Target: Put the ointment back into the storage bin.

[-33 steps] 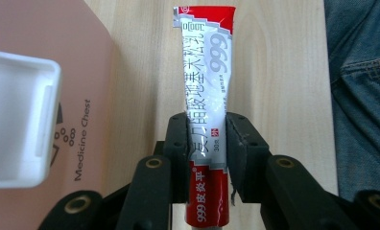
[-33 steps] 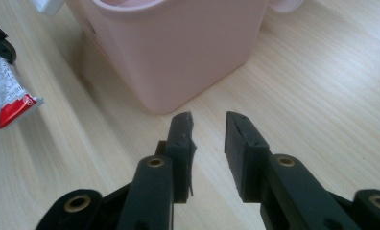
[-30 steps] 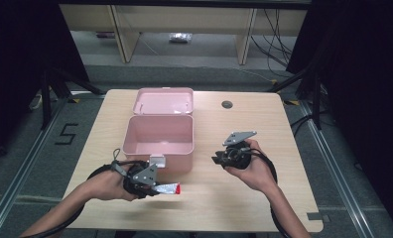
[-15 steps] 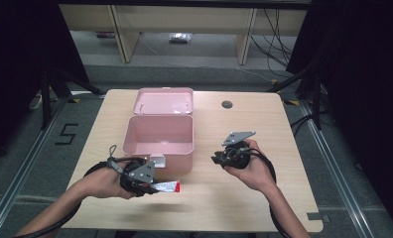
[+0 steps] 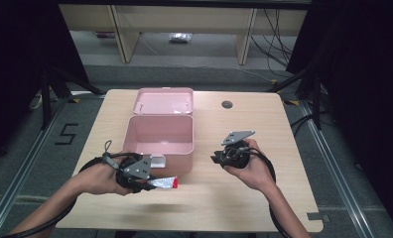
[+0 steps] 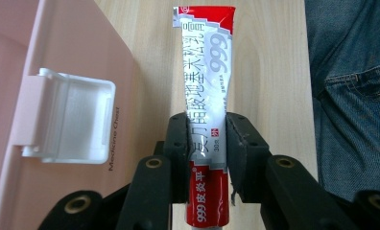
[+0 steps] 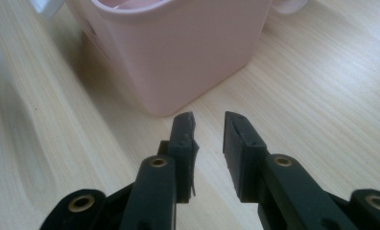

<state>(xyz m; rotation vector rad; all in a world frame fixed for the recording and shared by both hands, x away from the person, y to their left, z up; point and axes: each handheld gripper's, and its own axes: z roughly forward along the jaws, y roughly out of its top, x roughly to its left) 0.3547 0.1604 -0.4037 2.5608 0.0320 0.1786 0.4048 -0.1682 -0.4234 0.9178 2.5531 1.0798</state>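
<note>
Left gripper (image 6: 206,139) has the tube (image 6: 207,96) pinched across its lower body, jaws pressed snug on both sides, crimped red end pointing away to twelve o'clock in the left gripper view. From the high view the tube (image 5: 163,183) lies low over the table (image 5: 264,124), just off the box's (image 5: 157,134) front wall at its six o'clock, latch side. It looks light and soft-walled, a foil tube that will dent if squeezed hard and could slide on its glossy skin, so a hold across the flat body near the cap end, as now, seems the safe spot. Right gripper (image 7: 209,139) waits at the box's four o'clock, jaws spread with nothing between them, and they have just been closing a touch. Compared with a second ago, the left hand has barely crept and the tube sits about where it was; the right hand hasn't budged.
</note>
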